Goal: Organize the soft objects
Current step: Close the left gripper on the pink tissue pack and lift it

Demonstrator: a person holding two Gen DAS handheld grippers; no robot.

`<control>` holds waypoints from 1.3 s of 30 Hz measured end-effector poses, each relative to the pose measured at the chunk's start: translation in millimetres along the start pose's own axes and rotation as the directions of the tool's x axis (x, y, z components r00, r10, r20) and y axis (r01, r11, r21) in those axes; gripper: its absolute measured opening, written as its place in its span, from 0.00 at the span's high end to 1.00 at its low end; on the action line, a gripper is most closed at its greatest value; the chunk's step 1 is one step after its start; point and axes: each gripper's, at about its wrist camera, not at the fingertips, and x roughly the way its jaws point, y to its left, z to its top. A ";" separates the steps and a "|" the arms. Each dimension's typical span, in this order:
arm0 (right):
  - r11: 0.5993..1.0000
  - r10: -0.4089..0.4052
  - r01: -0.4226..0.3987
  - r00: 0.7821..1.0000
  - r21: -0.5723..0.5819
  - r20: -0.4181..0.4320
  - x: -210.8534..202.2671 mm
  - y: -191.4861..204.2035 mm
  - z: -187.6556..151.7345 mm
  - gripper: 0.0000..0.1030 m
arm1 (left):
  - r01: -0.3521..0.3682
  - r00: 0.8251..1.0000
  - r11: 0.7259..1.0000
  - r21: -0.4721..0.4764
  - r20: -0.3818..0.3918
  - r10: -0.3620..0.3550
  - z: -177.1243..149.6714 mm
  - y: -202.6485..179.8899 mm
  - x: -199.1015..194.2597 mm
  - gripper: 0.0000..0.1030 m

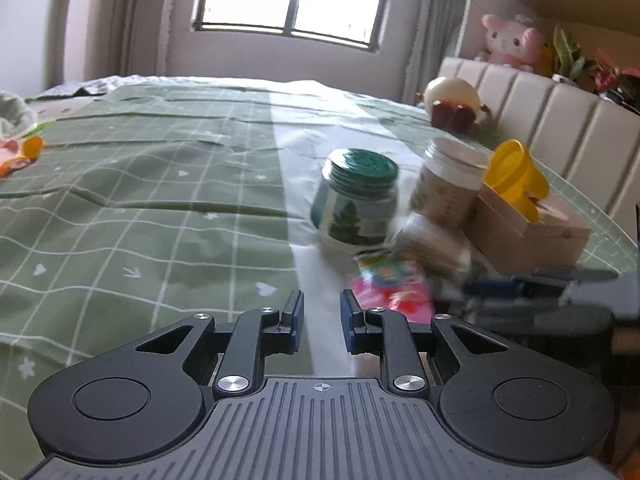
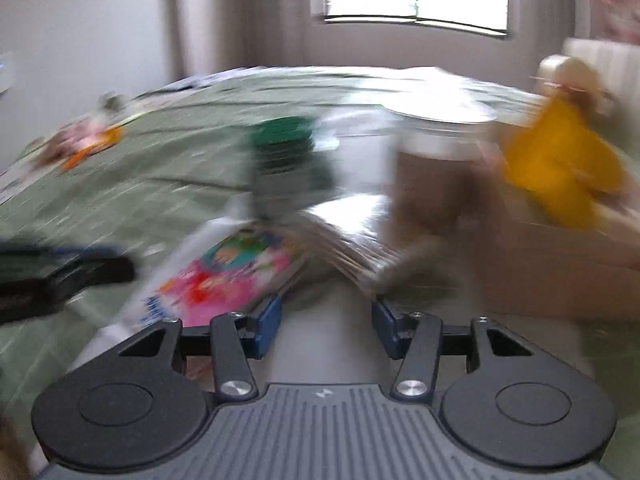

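Claws [image 1: 320,312] [image 2: 326,320] parted, empty, low over green bedspread [image 1: 140,200].

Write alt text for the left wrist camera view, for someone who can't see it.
The open, empty left gripper hovers over a green checked bedspread. Ahead and right cluster a green-lidded jar, a pale jar, a pink packet and a cardboard box bearing a yellow toy.
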 end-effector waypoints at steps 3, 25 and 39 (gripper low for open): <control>0.999 0.013 -0.012 0.999 -0.035 0.039 -14.9 7.8 -4.2 0.50 | 0.000 1.000 1.000 -0.010 0.000 0.000 -1.0 6.3 -1.0 0.79; 0.984 -0.085 0.072 0.994 -0.163 -0.073 29.3 -22.5 44.0 0.16 | 0.095 0.993 0.990 -0.104 0.078 -0.088 12.2 30.4 11.9 0.79; 0.991 -0.057 0.069 0.993 -0.111 0.107 -73.9 -10.4 -25.5 0.26 | 0.098 0.993 0.991 0.091 0.054 -0.103 11.7 -27.2 6.8 0.79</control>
